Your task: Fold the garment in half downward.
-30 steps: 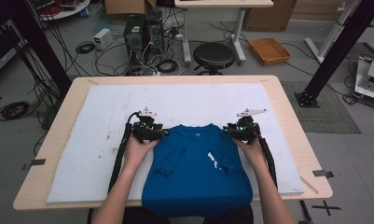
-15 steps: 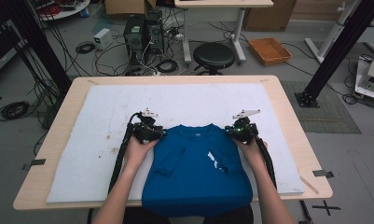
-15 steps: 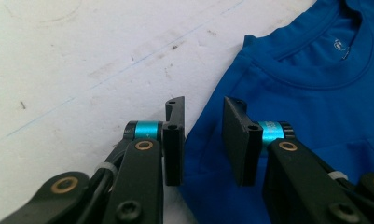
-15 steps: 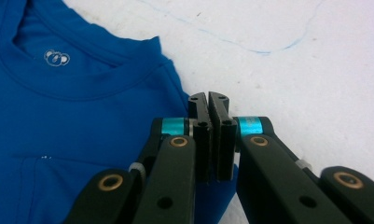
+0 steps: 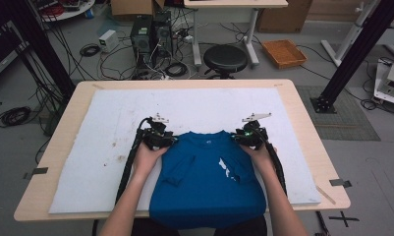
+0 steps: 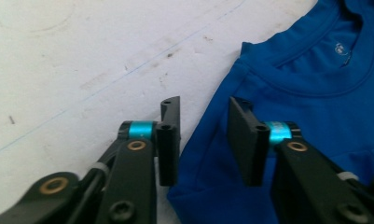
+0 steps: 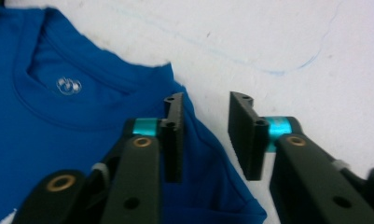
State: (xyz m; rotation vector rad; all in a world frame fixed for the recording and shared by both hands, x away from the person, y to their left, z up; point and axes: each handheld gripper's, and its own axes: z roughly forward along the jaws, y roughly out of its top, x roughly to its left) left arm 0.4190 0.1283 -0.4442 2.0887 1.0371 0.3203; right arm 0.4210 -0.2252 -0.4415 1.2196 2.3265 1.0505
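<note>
The worktop (image 5: 302, 123) is a pale wooden slab with a white mat (image 5: 111, 142) covering most of it. A blue shirt (image 5: 207, 182) lies on the mat's near half, collar toward the far side, both sleeves folded in over the chest, its hem hanging past the near edge of the worktop. A small white patch shows on the shirt right of the middle.

A person's forearms come in from the near side, one hand at each shoulder of the shirt. The left gripper (image 5: 157, 138) sits at the shirt's left shoulder and the right gripper (image 5: 251, 135) at its right shoulder.

In the left gripper view the jaws stand apart, straddling the shoulder's edge without clamping it. In the right gripper view the jaws are likewise parted over the other shoulder's edge, one above cloth, one above the mat.
</note>
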